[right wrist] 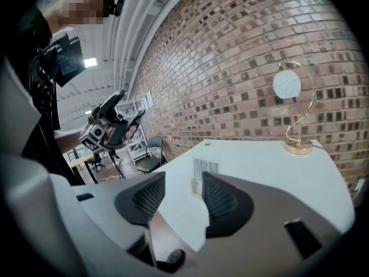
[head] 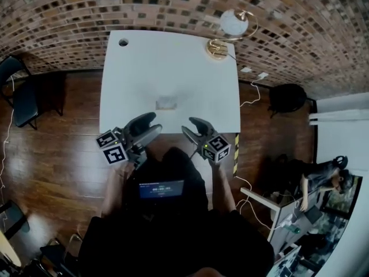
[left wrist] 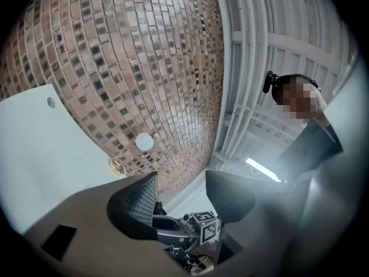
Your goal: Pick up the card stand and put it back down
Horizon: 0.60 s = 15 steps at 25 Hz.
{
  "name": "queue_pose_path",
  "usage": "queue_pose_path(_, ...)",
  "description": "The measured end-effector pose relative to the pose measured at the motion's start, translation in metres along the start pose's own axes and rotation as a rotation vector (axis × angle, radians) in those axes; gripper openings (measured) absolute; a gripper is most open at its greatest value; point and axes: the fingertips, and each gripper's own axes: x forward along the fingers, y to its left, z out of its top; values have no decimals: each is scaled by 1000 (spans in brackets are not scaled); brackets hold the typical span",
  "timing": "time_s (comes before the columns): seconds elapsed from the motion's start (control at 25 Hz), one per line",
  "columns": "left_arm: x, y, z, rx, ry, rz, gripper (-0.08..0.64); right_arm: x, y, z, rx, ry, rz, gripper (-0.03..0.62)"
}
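**Both hand-held grippers stand open, the card stand alone at mid-tabletop**

Nearest to us, at the bottom centre of the head view, we see the person's dark torso with a small lit screen (head: pixel 161 188) on it. Just above that, both tools hang at the near edge of the white tabletop (head: pixel 132 79).

The left hand-held gripper (head: pixel 154 123) sits left of centre. Its jaws are apart and nothing lies between them. In the left gripper view the gap frames only the other tool's marker cube, with the wall behind it.

The right hand-held gripper (head: pixel 188 126) sits right of centre. Its jaws are likewise apart and its pads touch nothing.

Further in, the card stand (head: pixel 167 103) rests on the tabletop near the middle of the frame, ahead of both tools and apart from them. In the right gripper view we see it upright in the centre of the frame, beyond the pads and in line with the gap between the jaws. It is a pale card on a small base.

At the tabletop's far left corner, toward the upper left, there is a round hole (head: pixel 123 41). At the far right corner stands a lamp (head: pixel 233 25) with a white globe in a gold loop.

A dark chair (head: pixel 17 91) stands on the wooden floor at the left edge. A brick wall (head: pixel 69 16) fills the top of the frame.
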Motion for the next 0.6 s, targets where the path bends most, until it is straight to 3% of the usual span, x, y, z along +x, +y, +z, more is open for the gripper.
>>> queue_pose_path(0.28,3,34,16,-26,-3,66,255,51,-57,-42,-77,149,44,241)
queue_pose_path(0.6,14,54,27,-28,-74,220,255,118,-90,-107,-320,326,272,252)
